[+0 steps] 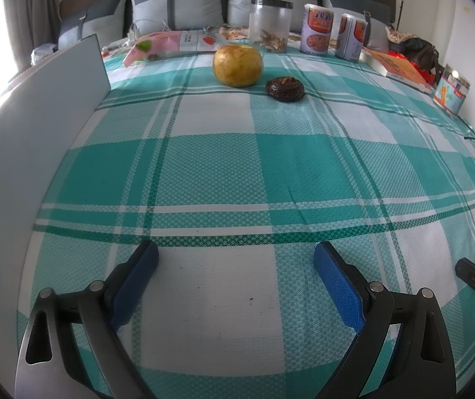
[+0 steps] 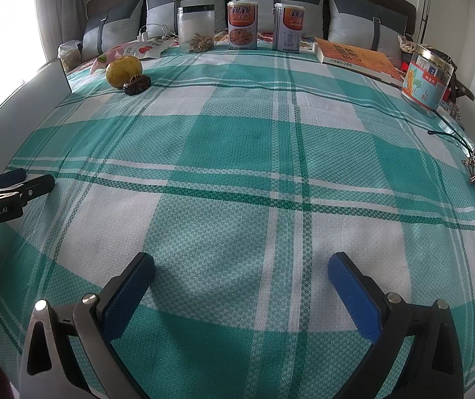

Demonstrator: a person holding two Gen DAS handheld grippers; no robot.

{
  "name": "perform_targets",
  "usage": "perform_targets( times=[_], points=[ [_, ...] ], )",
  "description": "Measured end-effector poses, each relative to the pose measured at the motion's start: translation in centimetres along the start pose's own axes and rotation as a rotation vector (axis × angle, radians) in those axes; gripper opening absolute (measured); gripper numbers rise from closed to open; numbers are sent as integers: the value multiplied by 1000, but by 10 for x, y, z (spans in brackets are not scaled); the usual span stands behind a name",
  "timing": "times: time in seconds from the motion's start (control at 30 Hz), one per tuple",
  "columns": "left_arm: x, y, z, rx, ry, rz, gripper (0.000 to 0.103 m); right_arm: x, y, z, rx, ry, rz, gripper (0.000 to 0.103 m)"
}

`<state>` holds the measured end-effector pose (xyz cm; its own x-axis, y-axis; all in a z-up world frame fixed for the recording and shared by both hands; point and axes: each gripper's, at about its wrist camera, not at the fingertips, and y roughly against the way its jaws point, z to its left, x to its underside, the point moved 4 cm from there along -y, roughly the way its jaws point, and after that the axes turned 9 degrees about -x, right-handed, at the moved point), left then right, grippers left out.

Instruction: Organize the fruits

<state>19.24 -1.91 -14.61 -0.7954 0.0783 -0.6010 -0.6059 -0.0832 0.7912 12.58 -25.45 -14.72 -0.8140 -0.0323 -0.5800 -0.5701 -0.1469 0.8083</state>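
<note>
A round yellow fruit (image 1: 238, 65) sits on the green and white checked cloth (image 1: 237, 173) at the far middle. A small dark brown fruit (image 1: 285, 88) lies just right of it, close beside it. Both also show in the right wrist view, the yellow fruit (image 2: 122, 70) and the dark fruit (image 2: 136, 83) at the far left. My left gripper (image 1: 235, 259) is open and empty, low over the near cloth, far from the fruits. My right gripper (image 2: 241, 267) is open and empty over the near cloth. The left gripper's side (image 2: 14, 184) shows at the right wrist view's left edge.
A clear jar (image 1: 270, 25), two printed cans (image 1: 317, 30) and snack bags (image 1: 171, 43) stand along the far edge before grey pillows. A grey board (image 1: 38, 116) stands upright on the left. A book (image 2: 357, 57) and a lidded jar (image 2: 428, 76) lie at the right.
</note>
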Motion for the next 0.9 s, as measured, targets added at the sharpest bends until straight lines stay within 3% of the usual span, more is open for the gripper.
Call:
perform_targets(
  times=[0.7, 0.8, 0.9],
  points=[
    [-2, -3, -1, 0, -6, 6, 96, 0, -1, 0, 0, 0, 0, 103],
    [-23, -15, -5, 30, -69, 33, 96, 0, -1, 0, 0, 0, 0, 103],
    [-66, -31, -1, 7, -48, 35, 96, 0, -1, 0, 0, 0, 0, 103]
  ],
)
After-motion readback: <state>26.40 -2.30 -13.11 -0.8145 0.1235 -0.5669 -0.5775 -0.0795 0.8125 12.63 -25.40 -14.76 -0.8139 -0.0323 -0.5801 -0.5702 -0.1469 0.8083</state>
